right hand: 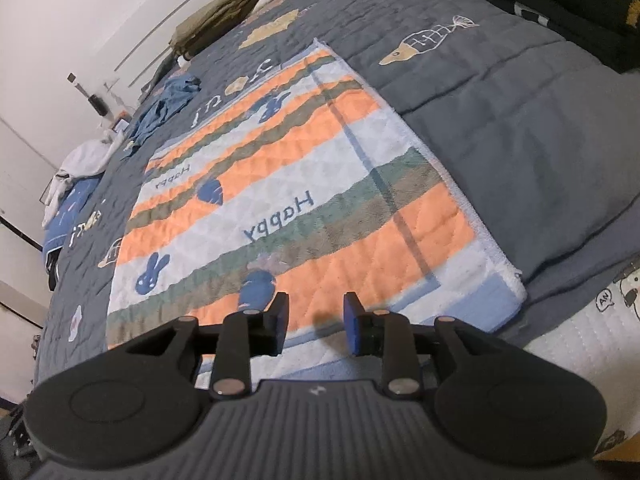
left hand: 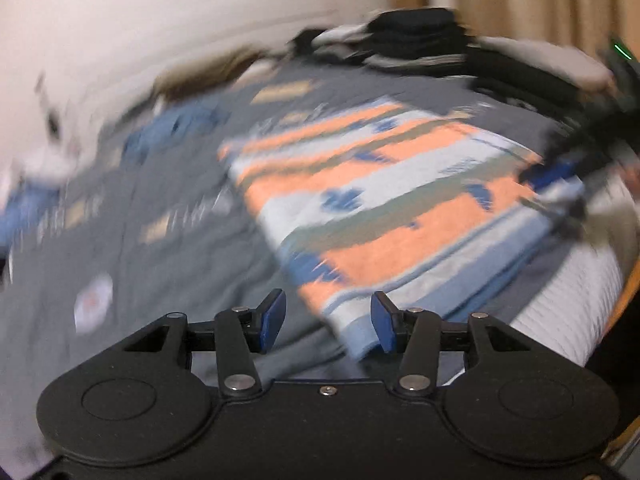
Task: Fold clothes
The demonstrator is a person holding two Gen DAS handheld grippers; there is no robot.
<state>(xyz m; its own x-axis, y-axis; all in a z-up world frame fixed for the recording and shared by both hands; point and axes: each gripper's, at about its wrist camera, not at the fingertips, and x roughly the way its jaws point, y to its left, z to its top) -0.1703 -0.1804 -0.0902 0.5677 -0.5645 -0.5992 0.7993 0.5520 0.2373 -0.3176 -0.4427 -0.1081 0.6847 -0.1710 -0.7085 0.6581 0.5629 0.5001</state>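
Note:
A quilted blanket (right hand: 304, 184) with orange, white and green stripes, blue rabbits and the word "Happy" lies flat on the grey bedspread (right hand: 500, 128). My right gripper (right hand: 316, 322) hovers open over its near edge, nothing between the pads. In the blurred left wrist view the same blanket (left hand: 380, 208) spreads ahead, and my left gripper (left hand: 328, 320) stands open just above its near blue-bordered corner. The other gripper (left hand: 560, 172) shows as a dark blur at the blanket's right side.
A blue garment (right hand: 168, 108) lies crumpled at the far left of the bed, with a white cloth (right hand: 84, 160) beyond it. Dark folded clothes (right hand: 560, 8) are stacked at the far right. An olive garment (right hand: 224, 12) lies along the wall. The mattress edge (right hand: 592, 340) shows at right.

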